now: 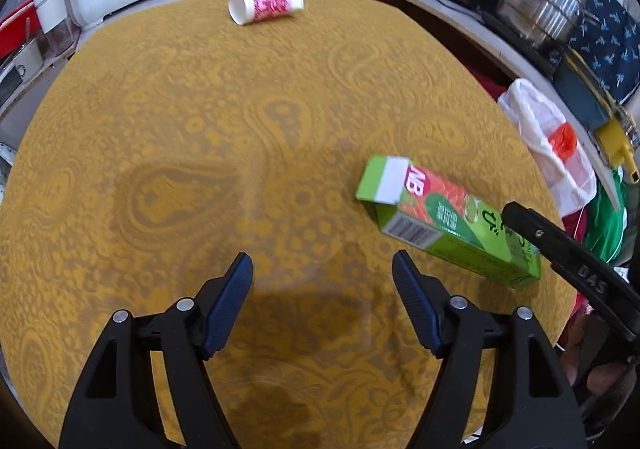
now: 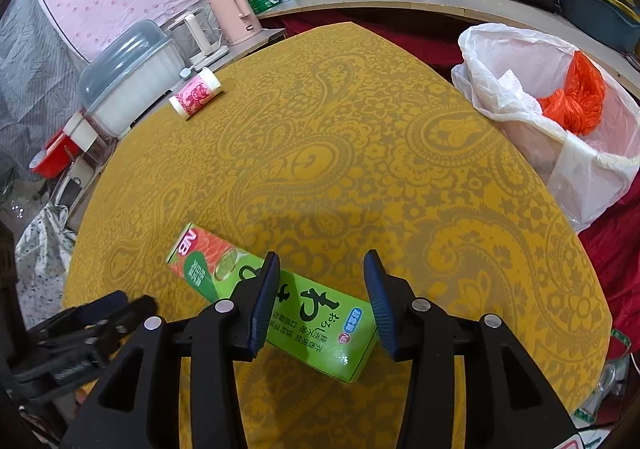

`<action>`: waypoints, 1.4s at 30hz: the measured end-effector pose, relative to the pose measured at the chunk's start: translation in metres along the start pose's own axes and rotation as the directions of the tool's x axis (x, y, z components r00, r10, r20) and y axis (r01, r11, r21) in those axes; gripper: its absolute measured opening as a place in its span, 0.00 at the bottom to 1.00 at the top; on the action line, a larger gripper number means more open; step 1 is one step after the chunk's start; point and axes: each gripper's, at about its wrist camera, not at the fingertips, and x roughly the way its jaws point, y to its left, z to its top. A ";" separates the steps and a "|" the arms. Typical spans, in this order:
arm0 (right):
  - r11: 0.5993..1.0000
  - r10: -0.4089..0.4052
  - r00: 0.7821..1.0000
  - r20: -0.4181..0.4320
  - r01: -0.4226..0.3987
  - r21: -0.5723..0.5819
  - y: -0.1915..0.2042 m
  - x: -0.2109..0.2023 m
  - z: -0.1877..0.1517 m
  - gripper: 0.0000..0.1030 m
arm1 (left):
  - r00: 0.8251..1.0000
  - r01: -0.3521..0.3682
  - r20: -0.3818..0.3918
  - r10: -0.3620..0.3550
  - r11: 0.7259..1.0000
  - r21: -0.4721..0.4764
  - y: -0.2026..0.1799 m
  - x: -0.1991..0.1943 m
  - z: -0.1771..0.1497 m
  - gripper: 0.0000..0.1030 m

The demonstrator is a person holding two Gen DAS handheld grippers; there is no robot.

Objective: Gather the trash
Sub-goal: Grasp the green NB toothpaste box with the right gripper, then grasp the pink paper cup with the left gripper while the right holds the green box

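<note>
Barely started tbh: right gripper [image 2: 322,299] spread wide over the green box [image 2: 320,333] lying on the table [image 2: 400,169], left gripper [image 1: 322,285] open and empty, paper cup [image 1: 266,7] tipped at far edge, bin bag [image 2: 520,97] waiting beside.

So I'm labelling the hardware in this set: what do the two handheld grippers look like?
Both match: the left gripper and right gripper have matte black plastic arms with triangular cut-outs, silver round rivets at the joints, and ribbed dark blue finger pads. White "DAS" lettering marks one black arm. No cables or sleeves show.
</note>
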 end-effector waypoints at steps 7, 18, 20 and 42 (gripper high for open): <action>0.999 0.040 0.999 -0.013 -0.040 -0.022 0.002 -0.013 -0.022 0.46 | 0.999 -0.050 0.007 0.049 0.998 0.038 -0.020 0.016 0.005 0.67; 0.993 0.054 0.997 -0.051 -0.059 -0.102 0.023 -0.001 -0.043 0.53 | 0.997 -0.071 0.016 0.071 0.996 0.045 -0.035 0.035 0.034 0.67; 0.993 0.047 0.998 -0.038 -0.051 -0.103 0.025 0.003 -0.041 0.54 | 0.997 -0.079 0.021 0.078 0.996 0.050 -0.036 0.037 0.040 0.67; 0.997 0.061 0.992 0.114 -0.067 0.044 0.029 0.046 0.102 0.39 | 0.979 -0.144 0.138 0.152 0.988 -0.062 0.056 0.057 0.183 0.84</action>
